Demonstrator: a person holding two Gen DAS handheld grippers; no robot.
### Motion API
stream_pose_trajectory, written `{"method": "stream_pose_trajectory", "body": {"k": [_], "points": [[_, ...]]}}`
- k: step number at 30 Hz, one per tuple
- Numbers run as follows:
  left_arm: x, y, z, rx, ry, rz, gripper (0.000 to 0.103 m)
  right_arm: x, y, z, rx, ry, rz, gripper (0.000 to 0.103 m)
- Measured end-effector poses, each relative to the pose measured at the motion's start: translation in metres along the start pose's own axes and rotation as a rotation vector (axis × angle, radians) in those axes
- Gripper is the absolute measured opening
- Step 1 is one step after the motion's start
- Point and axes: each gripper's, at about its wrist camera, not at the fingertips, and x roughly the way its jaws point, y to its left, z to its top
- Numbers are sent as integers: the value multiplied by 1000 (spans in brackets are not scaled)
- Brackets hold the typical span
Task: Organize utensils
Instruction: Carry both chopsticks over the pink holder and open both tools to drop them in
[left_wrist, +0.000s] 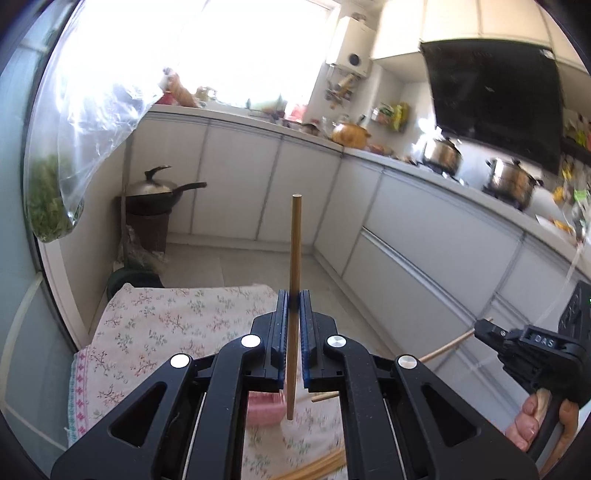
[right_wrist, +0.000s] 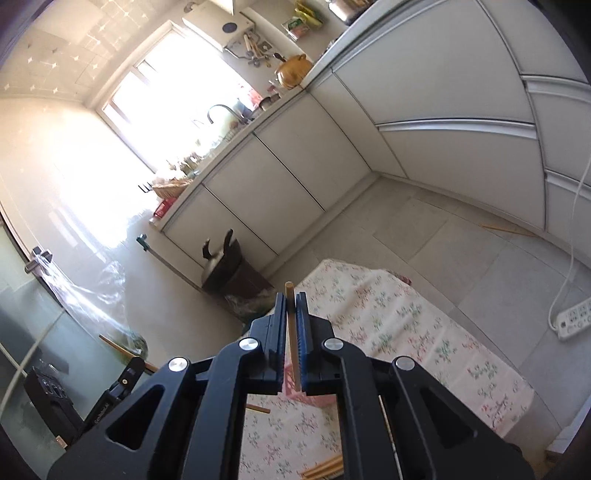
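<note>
One floral tablecloth, tiled floor, white cabinets

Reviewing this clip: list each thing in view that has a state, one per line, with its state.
left gripper: shut on a chopstick, lifted above the cloth.
right gripper: shut on another chopstick.
Loose chopsticks: lying on the floral cloth.
Wok: lidded, on a stand.
Cabinet doors: closed.

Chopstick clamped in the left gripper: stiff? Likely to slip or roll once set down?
The chopstick probably is stiff: it stands straight, unsupported above the left gripper. It looks thin and smooth, so it may pivot in the pads. Round section, likely rolls, though the floral cloth should damp that.
</note>
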Motion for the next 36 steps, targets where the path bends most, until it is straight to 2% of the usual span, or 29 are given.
{"method": "stream_pose_trajectory", "body": {"k": [4,9,11,13,16,18,20,21,26,30,36], "points": [[28,17,1,-75,3,38,5,24,5,14,3,14,13,5],[79,43,-18,-138,88,86,6,52,-2,13,8,58,2,5],[95,53,-33,-173,141,67,11,63,-6,11,6,74,-13,5],[99,61,-41,-214,174,67,17,70,-7,9,2,81,-26,5],[88,74,-43,-278,156,64,20,80,-10,8,2,90,-37,5],[76,78,-37,-285,126,74,26,89,-9,8,0,99,-43,5],[67,80,-30,-292,98,98,44,96,-8,6,-1,109,-45,5],[62,82,-28,-301,80,109,47,101,-6,5,-3,117,-47,5],[60,83,-25,-289,78,113,47,125,1,-2,-18,159,-61,5],[72,75,-30,-263,135,99,47,150,-8,-11,1,206,-87,9],[73,47,-37,-166,151,93,49,133,-3,-22,-84,166,-90,9]]}}
